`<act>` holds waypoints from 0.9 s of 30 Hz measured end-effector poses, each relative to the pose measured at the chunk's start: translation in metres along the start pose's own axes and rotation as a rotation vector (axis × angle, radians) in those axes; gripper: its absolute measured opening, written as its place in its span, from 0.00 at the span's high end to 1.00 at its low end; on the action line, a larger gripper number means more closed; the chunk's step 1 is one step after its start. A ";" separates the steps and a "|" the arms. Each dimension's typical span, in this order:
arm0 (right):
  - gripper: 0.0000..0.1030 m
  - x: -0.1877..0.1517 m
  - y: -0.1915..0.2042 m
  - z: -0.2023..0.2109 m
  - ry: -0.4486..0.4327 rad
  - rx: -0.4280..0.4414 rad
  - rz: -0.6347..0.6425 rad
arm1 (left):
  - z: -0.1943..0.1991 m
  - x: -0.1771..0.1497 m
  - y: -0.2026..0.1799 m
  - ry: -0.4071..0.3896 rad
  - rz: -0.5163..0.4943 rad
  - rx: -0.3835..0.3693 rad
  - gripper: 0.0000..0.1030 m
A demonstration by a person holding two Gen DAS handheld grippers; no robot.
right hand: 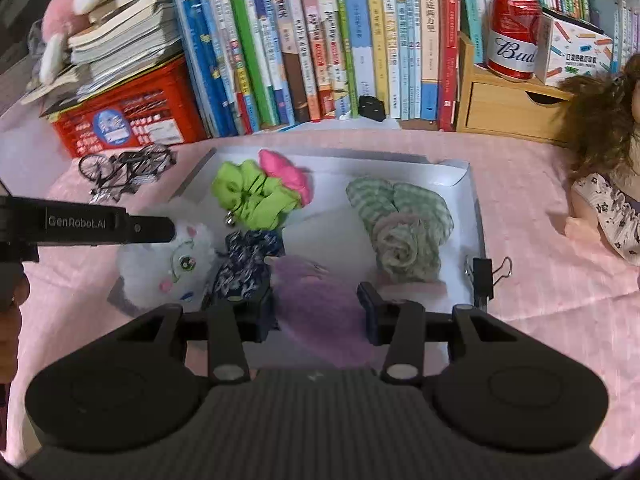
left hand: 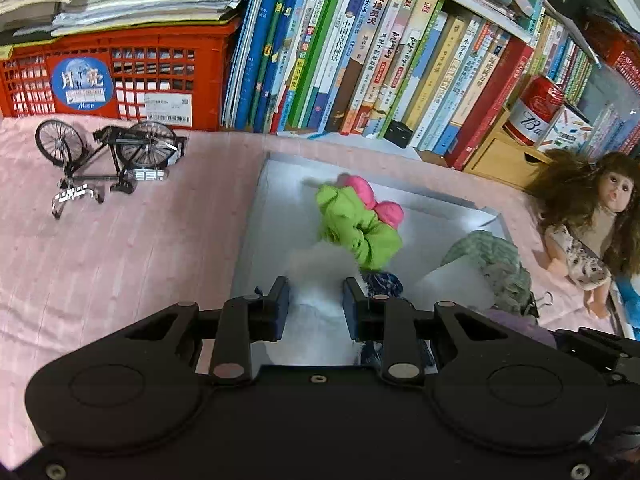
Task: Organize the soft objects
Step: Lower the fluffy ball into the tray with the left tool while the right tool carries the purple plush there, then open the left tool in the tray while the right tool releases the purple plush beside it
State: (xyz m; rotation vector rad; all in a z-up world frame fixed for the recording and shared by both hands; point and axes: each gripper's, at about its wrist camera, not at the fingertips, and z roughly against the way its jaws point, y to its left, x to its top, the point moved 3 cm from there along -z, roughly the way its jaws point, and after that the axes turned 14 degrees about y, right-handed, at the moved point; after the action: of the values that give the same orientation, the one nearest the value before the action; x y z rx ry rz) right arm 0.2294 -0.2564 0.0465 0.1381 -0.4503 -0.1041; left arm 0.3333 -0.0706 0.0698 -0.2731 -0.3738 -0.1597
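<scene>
Gripping a white plush [left hand: 316,280], the left gripper [left hand: 316,300] is hovering over the near-left corner of the tray [left hand: 280,168], its fingers pressing into the fur from both sides. From the right wrist view the plush [right hand: 172,256] is showing a cat-like face and is lying half across the tray's [right hand: 460,172] left edge, part of it hanging over the pink cloth [right hand: 540,320]. The right gripper [right hand: 318,308] is sitting at the tray's near edge, its fingers spread around a purple fluffy piece [right hand: 316,300] but apparently not squeezing it; contact is hard to confirm. A green scrunchie [right hand: 252,196] and a pink one [right hand: 284,172] are lying toward the back left, a dark floral scrunchie [right hand: 248,264] between plush and purple piece, and a green-checked cloth roll [right hand: 400,220] on the right. The plush is lying straight ahead of the left fingers, its bulk running left to right across the tray rim, so the left hand is plainly the nearer one. Judging by this, the plush is needing a short shift rightward, inward of the rim, before release.
</scene>
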 end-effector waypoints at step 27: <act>0.48 0.011 -0.008 -0.022 0.058 0.024 -0.065 | -0.013 0.009 0.001 0.011 -0.008 0.010 0.64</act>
State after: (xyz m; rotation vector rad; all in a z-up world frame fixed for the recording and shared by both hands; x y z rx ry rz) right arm 0.2488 -0.2633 0.0303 0.1792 -0.3893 -0.1584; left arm 0.3460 -0.0741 0.0610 -0.2603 -0.3644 -0.1669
